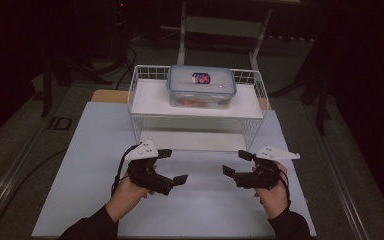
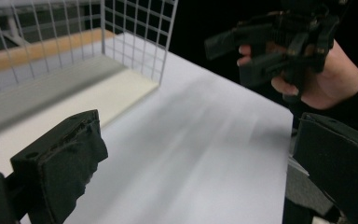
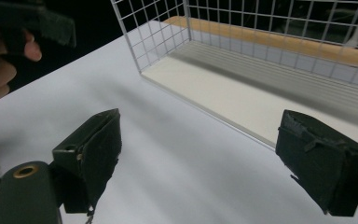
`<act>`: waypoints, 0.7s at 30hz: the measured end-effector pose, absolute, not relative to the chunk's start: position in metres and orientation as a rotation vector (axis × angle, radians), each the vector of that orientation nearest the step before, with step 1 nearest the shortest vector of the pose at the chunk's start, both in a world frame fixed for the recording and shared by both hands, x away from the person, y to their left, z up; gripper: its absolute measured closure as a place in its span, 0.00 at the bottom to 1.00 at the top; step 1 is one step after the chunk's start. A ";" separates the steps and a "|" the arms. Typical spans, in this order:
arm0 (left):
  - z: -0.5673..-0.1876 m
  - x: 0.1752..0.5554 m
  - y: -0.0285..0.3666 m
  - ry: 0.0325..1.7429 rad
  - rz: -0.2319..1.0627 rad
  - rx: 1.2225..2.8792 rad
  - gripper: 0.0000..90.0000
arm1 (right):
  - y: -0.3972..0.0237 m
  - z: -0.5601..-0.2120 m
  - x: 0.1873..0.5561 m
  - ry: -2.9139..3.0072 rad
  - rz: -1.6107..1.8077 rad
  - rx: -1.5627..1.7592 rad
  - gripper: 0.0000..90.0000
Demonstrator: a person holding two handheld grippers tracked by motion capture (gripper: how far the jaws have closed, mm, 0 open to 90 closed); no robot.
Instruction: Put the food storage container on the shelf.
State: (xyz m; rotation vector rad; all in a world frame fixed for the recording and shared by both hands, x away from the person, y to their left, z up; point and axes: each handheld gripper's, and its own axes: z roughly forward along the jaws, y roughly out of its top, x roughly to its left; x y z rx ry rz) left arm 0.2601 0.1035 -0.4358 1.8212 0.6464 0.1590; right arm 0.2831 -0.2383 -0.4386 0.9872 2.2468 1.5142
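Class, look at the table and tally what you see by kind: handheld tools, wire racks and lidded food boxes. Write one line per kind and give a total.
Handheld claws: 2, the left claw and the right claw
White wire racks: 1
Clear lidded food boxes: 1, on the rack's upper shelf
Total: 4

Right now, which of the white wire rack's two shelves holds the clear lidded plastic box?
The upper shelf holds the clear lidded plastic box; the lower shelf lies bare.
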 end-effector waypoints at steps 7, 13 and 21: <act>-0.458 0.253 0.108 0.657 0.151 1.838 0.02 | -0.249 -0.456 0.269 2.196 1.485 1.002 0.16; -0.471 0.246 0.108 0.629 0.156 1.845 0.02 | -0.264 -0.463 0.257 2.136 1.434 1.047 0.15; -0.483 0.244 0.111 0.627 0.170 1.867 0.02 | -0.274 -0.480 0.249 2.155 1.405 1.088 0.15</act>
